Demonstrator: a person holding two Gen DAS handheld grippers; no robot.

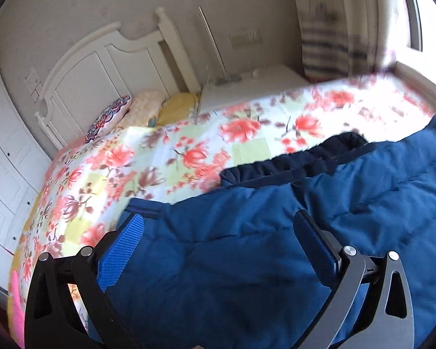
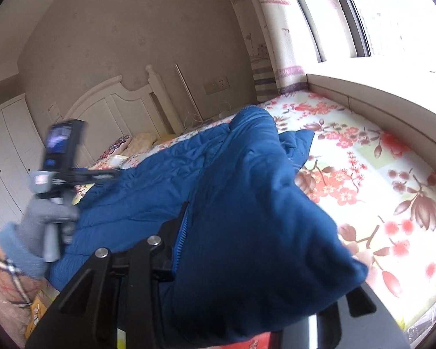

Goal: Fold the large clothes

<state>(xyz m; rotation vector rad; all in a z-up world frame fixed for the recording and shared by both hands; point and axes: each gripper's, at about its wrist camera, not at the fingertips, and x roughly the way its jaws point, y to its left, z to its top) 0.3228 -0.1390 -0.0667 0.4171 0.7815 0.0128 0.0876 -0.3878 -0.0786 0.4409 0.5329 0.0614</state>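
Observation:
A large blue quilted jacket [image 1: 276,232] with a dark navy collar [image 1: 290,160] lies on a floral bedsheet [image 1: 174,151]. My left gripper [image 1: 218,232] is open, its fingers spread just above the jacket near its left edge. In the right wrist view a thick fold of the jacket [image 2: 261,218] is bunched between and over my right gripper [image 2: 232,232], which is shut on it and lifts it off the bed. The right fingertips are hidden by fabric. The left gripper [image 2: 64,157] shows there, held by a gloved hand at the left.
A white headboard [image 1: 107,67] and pillows [image 1: 116,113] are at the bed's far end. A white wardrobe [image 1: 5,145] stands left. A window ledge [image 2: 378,93] and curtain [image 2: 270,43] run along the bed's right side. Floral sheet [image 2: 378,189] lies bare on the right.

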